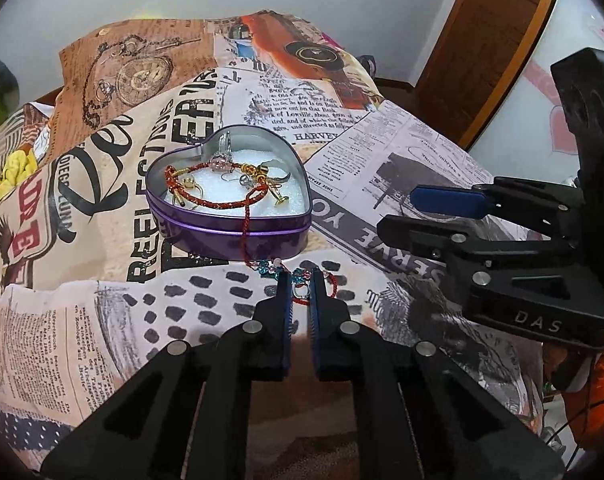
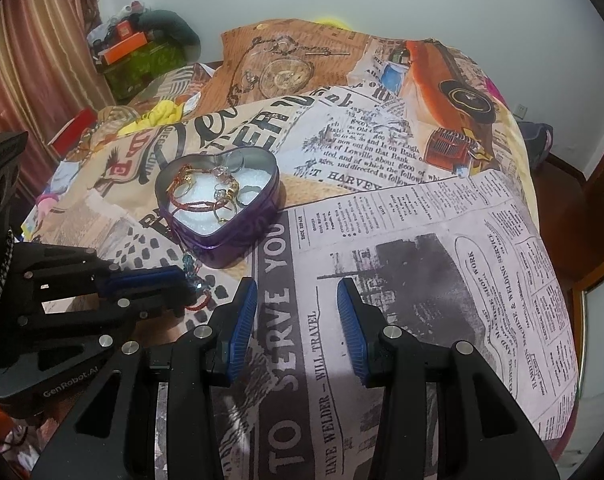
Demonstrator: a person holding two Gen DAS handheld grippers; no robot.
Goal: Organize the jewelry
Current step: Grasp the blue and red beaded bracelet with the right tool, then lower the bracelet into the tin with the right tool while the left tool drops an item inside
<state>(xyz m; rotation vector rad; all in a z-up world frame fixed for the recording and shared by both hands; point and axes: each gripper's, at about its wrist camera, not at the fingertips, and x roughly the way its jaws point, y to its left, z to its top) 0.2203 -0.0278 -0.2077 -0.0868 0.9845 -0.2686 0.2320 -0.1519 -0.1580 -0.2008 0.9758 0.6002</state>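
Observation:
A purple heart-shaped tin (image 1: 237,236) sits open on the newspaper-print cloth, also in the right wrist view (image 2: 237,240). It holds white foam, gold rings (image 1: 187,186) and a red cord bracelet (image 1: 221,204). The cord trails over the tin's front rim onto the cloth, ending in blue beads (image 1: 269,268). My left gripper (image 1: 301,284) is nearly shut around that beaded end; it shows in the right wrist view (image 2: 191,294). My right gripper (image 2: 297,294) is open and empty over the cloth, right of the tin; it shows in the left wrist view (image 1: 402,210).
The newspaper-print cloth (image 2: 422,260) covers a rounded, bumpy surface that falls away at the right. A pile of boxes and bags (image 2: 137,52) stands at the back left by a curtain. A wooden door frame (image 1: 494,48) is at the right.

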